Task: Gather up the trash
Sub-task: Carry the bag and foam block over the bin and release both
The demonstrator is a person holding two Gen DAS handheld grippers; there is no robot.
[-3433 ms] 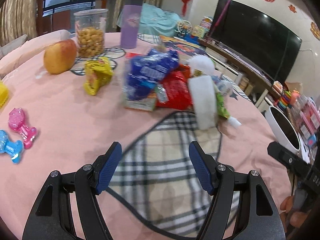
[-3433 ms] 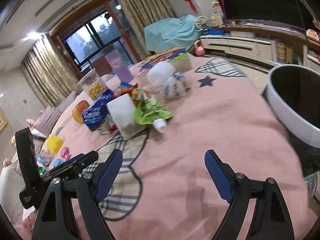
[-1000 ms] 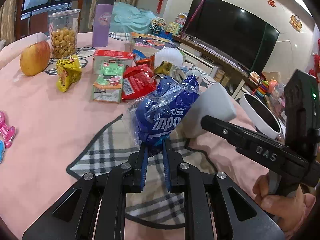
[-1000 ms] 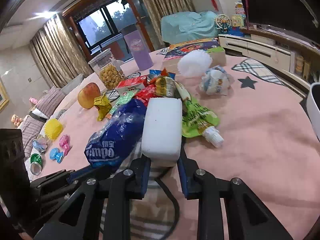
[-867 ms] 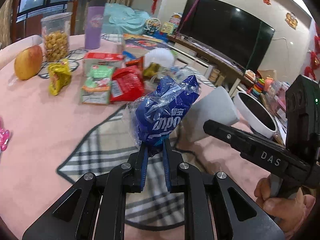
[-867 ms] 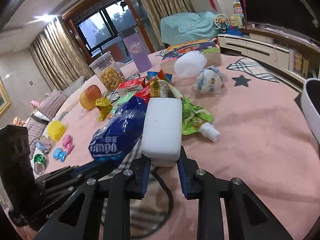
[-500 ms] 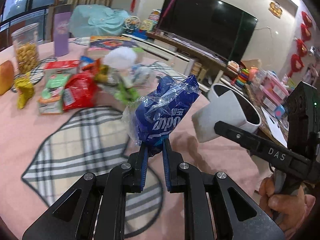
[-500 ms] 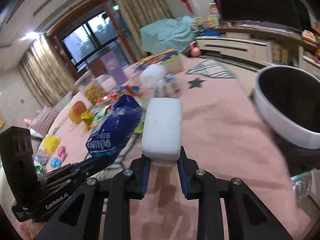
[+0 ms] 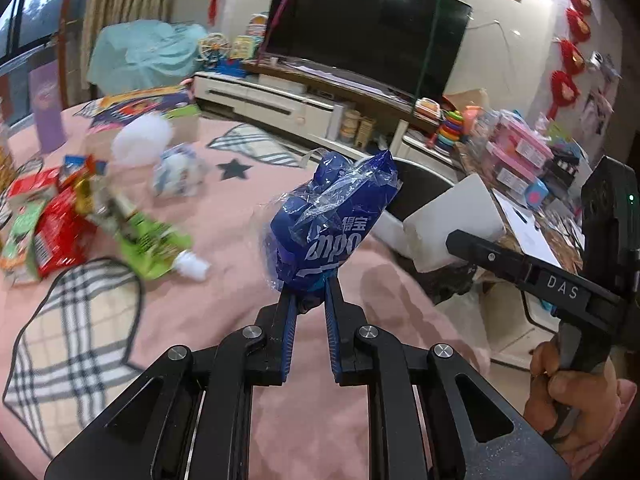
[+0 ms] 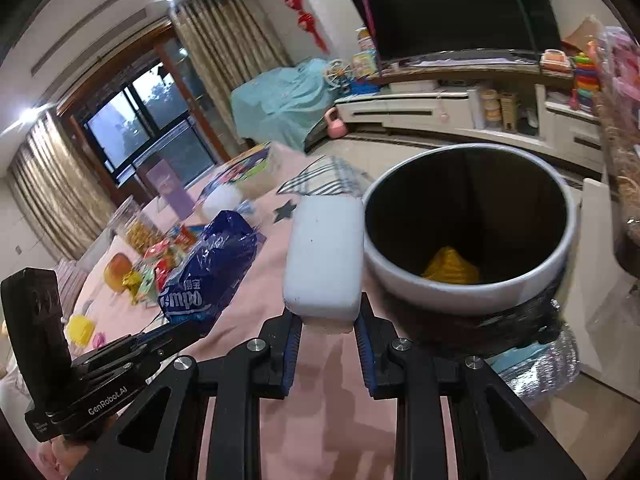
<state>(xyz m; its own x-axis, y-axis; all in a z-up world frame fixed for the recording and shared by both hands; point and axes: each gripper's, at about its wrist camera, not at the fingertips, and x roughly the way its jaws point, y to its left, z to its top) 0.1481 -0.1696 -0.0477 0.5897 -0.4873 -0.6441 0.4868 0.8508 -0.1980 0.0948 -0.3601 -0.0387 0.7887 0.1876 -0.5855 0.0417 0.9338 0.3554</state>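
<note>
1. Blue wrapper [image 9: 332, 224]: glossy crinkled plastic film.
2. White block [image 10: 324, 256]: matt, faintly pitted, foam-like.
3. Bin [image 10: 472, 296]: smooth glossy white rim, dark inside.
4. Tablecloth [image 9: 224, 216]: soft matt pink cloth.
5. Left gripper [image 9: 310, 298]: matt black plastic, metal bolts.

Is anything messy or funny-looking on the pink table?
Yes. A heap of wrappers lies scattered on the pink table: a red packet and a squashed green pouch flopped on its side. That looks like litter not yet in the bin, which holds only something yellow.
</note>
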